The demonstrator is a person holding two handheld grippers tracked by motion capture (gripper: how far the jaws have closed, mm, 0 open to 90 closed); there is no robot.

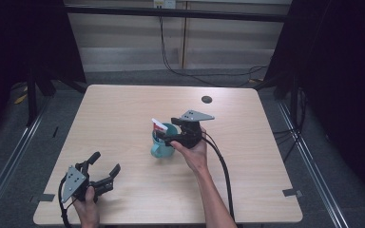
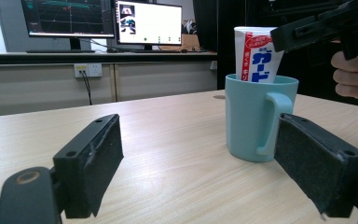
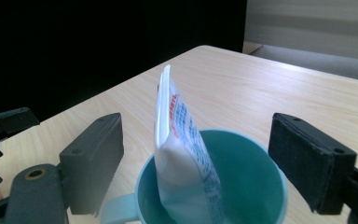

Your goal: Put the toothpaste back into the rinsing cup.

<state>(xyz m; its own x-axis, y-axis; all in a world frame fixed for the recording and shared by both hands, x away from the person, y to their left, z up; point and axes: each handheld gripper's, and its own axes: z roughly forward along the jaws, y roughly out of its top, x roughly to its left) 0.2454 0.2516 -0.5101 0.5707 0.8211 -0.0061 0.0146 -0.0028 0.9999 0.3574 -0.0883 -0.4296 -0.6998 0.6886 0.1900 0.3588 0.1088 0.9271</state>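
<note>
Worktop (image 1: pixel 247 190) is showing plenty of open wood on all sides; a small dark round mark (image 1: pixel 206 99) is sitting near the far edge. Teal mug (image 1: pixel 161 142) is standing upright around mid-worktop, handle toward the near side. Toothpaste tube (image 1: pixel 159 125) is standing inside it, leaning, flat end poking above the rim. Right gripper (image 1: pixel 167 136) is hovering over the mug's right rim, jaws spread wide either side of the tube, pads not touching it. Left gripper (image 1: pixel 105 167) is resting near the near-left corner, jaws wide, nothing between them, well apart from the mug.
</note>
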